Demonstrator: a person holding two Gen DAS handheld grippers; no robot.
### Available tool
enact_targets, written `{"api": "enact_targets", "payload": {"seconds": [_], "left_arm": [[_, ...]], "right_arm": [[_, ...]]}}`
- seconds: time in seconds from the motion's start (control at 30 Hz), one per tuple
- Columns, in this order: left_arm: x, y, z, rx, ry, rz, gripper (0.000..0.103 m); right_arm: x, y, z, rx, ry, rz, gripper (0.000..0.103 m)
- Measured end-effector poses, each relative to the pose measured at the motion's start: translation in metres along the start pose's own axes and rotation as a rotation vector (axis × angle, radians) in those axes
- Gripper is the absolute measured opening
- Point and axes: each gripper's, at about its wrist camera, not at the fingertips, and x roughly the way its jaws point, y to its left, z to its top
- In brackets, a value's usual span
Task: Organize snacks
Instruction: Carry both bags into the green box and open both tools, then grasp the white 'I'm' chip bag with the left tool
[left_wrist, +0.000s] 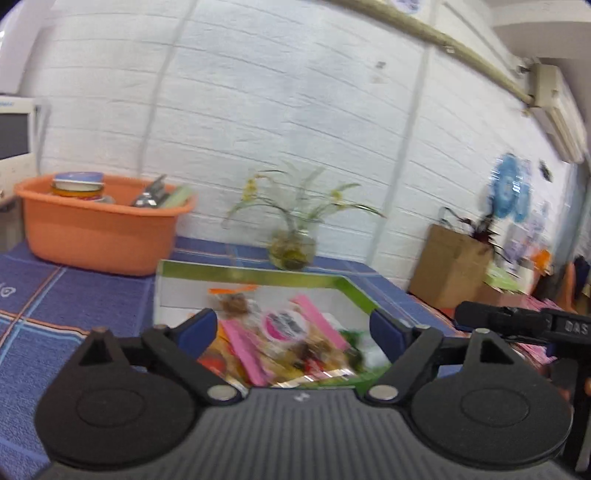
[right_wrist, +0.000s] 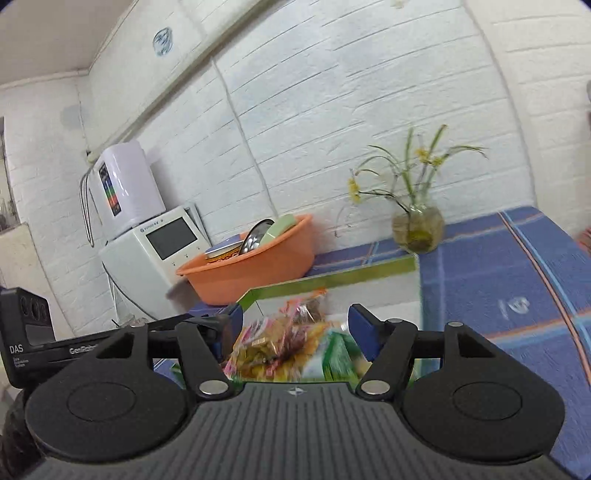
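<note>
Snacks piled in box, both grippers hovering open

Snacks (left_wrist: 284, 339) lie heaped in the green-rimmed box (left_wrist: 251, 273) on the blue checked tabletop (left_wrist: 74, 291), back of the box toward the wall edge near the vase (left_wrist: 291, 247); orange tub (left_wrist: 99, 236) sits toward the far left corner. Motion blur, packet labels unreadable.

Left gripper (left_wrist: 295, 328): jaws wide apart, nothing held, aimed into the box above the pile. Right gripper (right_wrist: 295, 328): jaws also spread, nothing held, over the same pile (right_wrist: 284, 347) from the other side.

Step, my read: between picks, lining up on a packet. Next move calls for choosing one packet, dropping a gripper so the jaws straddle its narrow side, then closing.

Pink packet (left_wrist: 317, 321): long axis runs diagonally, near end toward the box's front left, far end toward its back right; seems to lie flat-ish on the heap. Other packets too jumbled to tell.
</note>
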Motion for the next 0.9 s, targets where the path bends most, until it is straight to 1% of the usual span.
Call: {"api": "enact_targets", "payload": {"seconds": [0.1, 0.13, 0.17, 0.2, 0.27, 0.37, 0.43, 0.47, 0.5, 0.53, 0.6, 0.67, 0.7, 0.73, 0.77, 0.8, 0.83, 0.9], "left_arm": [[-0.002, -0.022, -0.014, 0.013, 0.078, -0.134, 0.086], [0.003, -0.03, -0.019, 0.019, 0.114, -0.172, 0.086], [0.009, -0.038, -0.024, 0.031, 0.15, -0.192, 0.086], [0.017, -0.046, -0.028, 0.044, 0.187, -0.201, 0.086], [0.038, -0.057, -0.036, 0.047, 0.258, -0.188, 0.086], [0.067, -0.058, -0.044, -0.027, 0.353, -0.188, 0.086], [0.081, -0.055, -0.047, -0.075, 0.403, -0.204, 0.086], [0.087, -0.053, -0.049, -0.098, 0.424, -0.219, 0.086], [0.091, -0.051, -0.049, -0.113, 0.43, -0.232, 0.086], [0.094, -0.05, -0.049, -0.124, 0.429, -0.241, 0.086], [0.1, -0.048, -0.049, -0.15, 0.439, -0.253, 0.086], [0.101, -0.049, -0.049, -0.133, 0.441, -0.251, 0.084], [0.1, -0.051, -0.049, -0.12, 0.439, -0.24, 0.08], [0.097, -0.056, -0.05, -0.074, 0.436, -0.221, 0.077], [0.094, -0.062, -0.051, -0.022, 0.425, -0.194, 0.072], [0.09, -0.066, -0.053, 0.006, 0.413, -0.18, 0.062], [0.087, -0.067, -0.053, 0.01, 0.407, -0.175, 0.062], [0.081, -0.064, -0.053, -0.004, 0.395, -0.185, 0.059]], "right_arm": [[-0.019, -0.01, -0.014, 0.058, 0.056, -0.035, 0.103], [-0.021, -0.013, -0.018, 0.071, 0.081, -0.051, 0.103], [-0.021, -0.017, -0.022, 0.083, 0.105, -0.067, 0.103], [-0.019, -0.021, -0.025, 0.1, 0.122, -0.086, 0.103], [-0.012, -0.032, -0.03, 0.169, 0.164, -0.128, 0.103], [0.004, -0.056, -0.037, 0.346, 0.237, -0.153, 0.103], [0.016, -0.073, -0.043, 0.498, 0.304, -0.145, 0.103], [0.018, -0.078, -0.045, 0.55, 0.287, -0.108, 0.103], [0.022, -0.081, -0.047, 0.576, 0.298, -0.089, 0.103], [0.026, -0.082, -0.048, 0.578, 0.307, -0.064, 0.103], [0.035, -0.077, -0.047, 0.541, 0.323, -0.038, 0.103], [0.042, -0.073, -0.046, 0.51, 0.336, -0.027, 0.103], [0.045, -0.069, -0.045, 0.479, 0.35, -0.031, 0.103], [0.045, -0.065, -0.044, 0.444, 0.359, -0.045, 0.088], [0.044, -0.059, -0.043, 0.402, 0.357, -0.06, 0.067], [0.041, -0.052, -0.042, 0.355, 0.346, -0.06, 0.059], [0.036, -0.045, -0.041, 0.298, 0.338, -0.065, 0.047], [0.03, -0.029, -0.04, 0.2, 0.308, -0.082, 0.04]]}}
